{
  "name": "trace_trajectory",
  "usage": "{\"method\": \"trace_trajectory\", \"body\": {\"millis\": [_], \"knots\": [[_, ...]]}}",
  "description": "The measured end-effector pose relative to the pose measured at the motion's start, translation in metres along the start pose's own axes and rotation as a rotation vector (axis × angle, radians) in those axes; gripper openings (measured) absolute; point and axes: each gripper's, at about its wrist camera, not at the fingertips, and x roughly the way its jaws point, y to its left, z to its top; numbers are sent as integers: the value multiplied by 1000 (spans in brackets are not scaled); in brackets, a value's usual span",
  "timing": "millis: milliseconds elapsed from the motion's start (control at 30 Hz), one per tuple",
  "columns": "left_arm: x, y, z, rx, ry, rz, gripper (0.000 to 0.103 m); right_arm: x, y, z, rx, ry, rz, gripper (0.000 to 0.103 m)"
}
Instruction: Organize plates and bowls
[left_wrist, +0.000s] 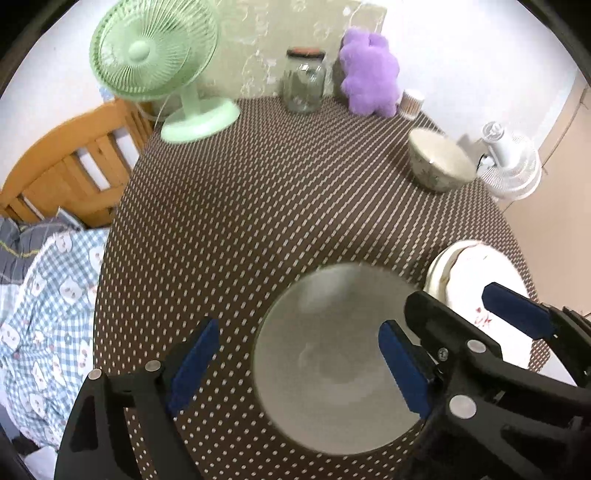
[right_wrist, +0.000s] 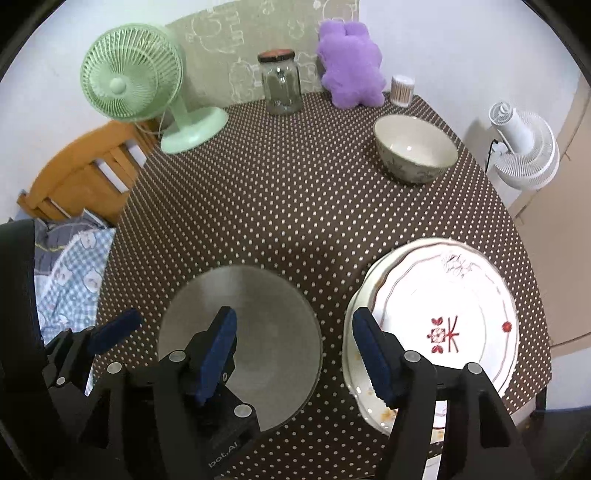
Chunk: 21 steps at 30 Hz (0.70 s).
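A plain grey bowl (left_wrist: 332, 354) (right_wrist: 258, 332) sits near the front of the dotted brown table (right_wrist: 295, 206). My left gripper (left_wrist: 299, 365) is open and hangs above it, with one finger outside the bowl's left rim and the other over its inside. My right gripper (right_wrist: 295, 360) is open too. Its left finger is over the grey bowl and its right finger is over the left edge of a stack of white plates (right_wrist: 443, 314) (left_wrist: 469, 266) with red marks. Neither gripper holds anything. A patterned bowl (right_wrist: 415, 147) (left_wrist: 439, 158) stands at the back right.
Along the table's back stand a green fan (right_wrist: 136, 81), a glass jar (right_wrist: 280, 85), a purple plush toy (right_wrist: 351, 62) and a tub of cotton swabs (right_wrist: 402, 90). A white fan (right_wrist: 524, 147) stands beyond the right edge. A wooden chair (right_wrist: 85, 173) and checked bedding (right_wrist: 70, 284) lie to the left.
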Motion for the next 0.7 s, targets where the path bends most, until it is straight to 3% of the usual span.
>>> {"method": "trace_trajectory", "body": {"millis": [300,700], "knots": [[-5,-34,31,5,-43,16,87,-19,-33,32,-17,-74,33,69],[12,-87,80,-72,-43,46,85,-10,-93,84,-53,-57,49,69]]}}
